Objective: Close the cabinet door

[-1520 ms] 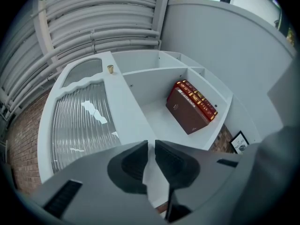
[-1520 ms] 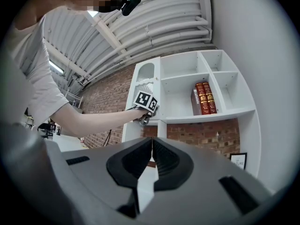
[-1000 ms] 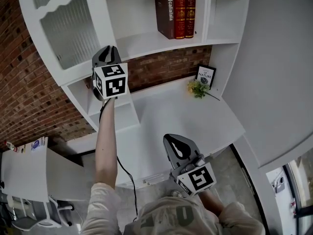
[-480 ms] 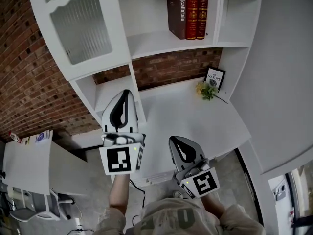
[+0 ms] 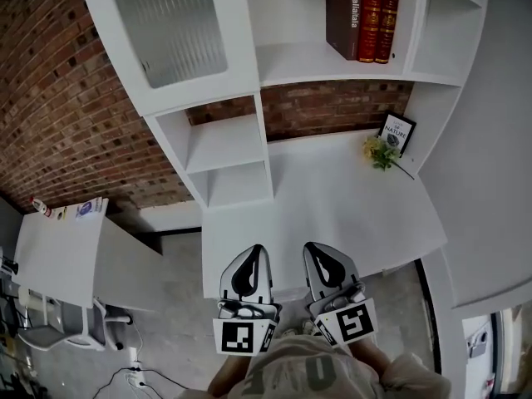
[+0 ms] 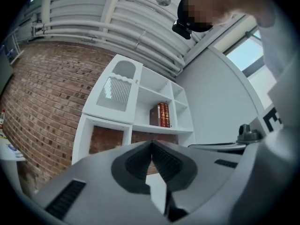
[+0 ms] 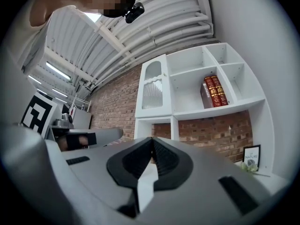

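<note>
L hand-held gripper (image 5: 254, 251) & R hand-held gripper (image 5: 316, 248): jaws together, empty, well apart from cabinet door (image 5: 176, 32)

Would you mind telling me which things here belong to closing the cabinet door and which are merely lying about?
Part of the job:
cabinet door, glass-panelled, apparently shut
left gripper, fingers together, empty
right gripper, fingers together, empty

Just lying about:
books
framed picture
flowers

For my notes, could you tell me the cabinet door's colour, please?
The cabinet door is white, clearest in the head view.
</note>
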A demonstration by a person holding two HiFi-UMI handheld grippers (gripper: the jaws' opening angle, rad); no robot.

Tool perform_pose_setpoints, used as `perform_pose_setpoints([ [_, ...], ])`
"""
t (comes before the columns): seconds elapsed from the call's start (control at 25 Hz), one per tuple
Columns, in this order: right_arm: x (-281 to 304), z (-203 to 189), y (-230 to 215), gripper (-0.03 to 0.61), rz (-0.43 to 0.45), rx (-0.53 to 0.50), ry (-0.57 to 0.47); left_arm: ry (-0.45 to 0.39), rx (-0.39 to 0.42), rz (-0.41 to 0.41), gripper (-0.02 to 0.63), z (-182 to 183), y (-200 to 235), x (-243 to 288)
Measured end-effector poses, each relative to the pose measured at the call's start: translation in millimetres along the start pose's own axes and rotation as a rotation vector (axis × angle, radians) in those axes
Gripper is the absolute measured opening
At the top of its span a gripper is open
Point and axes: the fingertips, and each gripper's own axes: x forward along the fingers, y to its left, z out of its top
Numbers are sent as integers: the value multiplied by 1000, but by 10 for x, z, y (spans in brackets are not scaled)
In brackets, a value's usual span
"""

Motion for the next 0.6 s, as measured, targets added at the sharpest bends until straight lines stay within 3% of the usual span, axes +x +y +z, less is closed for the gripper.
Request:
perform_pose_setpoints([
  [0.36,21,-112,38,17,27,32,28,25,41,48,14,-53,125,-71],
  [0.6,-22,-163,-68,17,-1,44,41,63,49,50,14,-137,171,-72],
])
